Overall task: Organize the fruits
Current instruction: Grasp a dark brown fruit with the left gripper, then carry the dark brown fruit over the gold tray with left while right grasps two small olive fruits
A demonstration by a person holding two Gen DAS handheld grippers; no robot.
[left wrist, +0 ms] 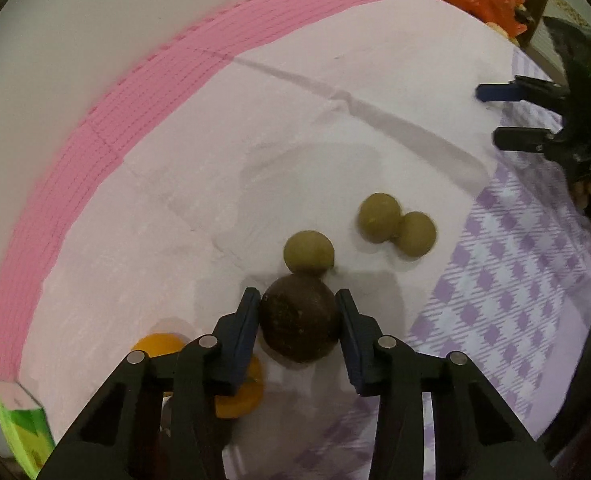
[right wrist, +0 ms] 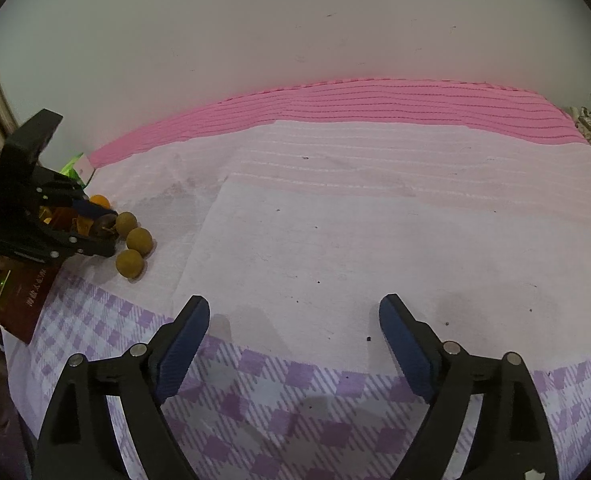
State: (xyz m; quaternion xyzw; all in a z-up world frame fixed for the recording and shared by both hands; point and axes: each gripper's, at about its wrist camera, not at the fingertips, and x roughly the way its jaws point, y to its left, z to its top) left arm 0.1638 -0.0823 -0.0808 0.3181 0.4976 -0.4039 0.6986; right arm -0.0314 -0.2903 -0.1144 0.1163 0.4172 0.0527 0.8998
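Dark brown fruit point(left wrist: 300, 318) clamped in left tongs point(left wrist: 298, 320) — round, may slip, nudging green fruit point(left wrist: 309, 253); right tongs point(right wrist: 294, 336) apart, empty.

Left gripper point(left wrist: 300, 316) apparently clamped on dark brown fruit point(left wrist: 300, 322), three olive-green fruits point(left wrist: 309, 254) beyond.

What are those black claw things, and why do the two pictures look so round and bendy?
They are grabbers that a person holds, one in each hand. Each carries a wide-eyed camera, which bends the picture. One picture looks along the left gripper: its blue pads sit on both sides of a dark brown round fruit, seemingly pinching it. Nearby on the pale cloth lie three greenish-brown fruits and orange fruits. The other picture looks along the right gripper, which is open and empty above the checked cloth.
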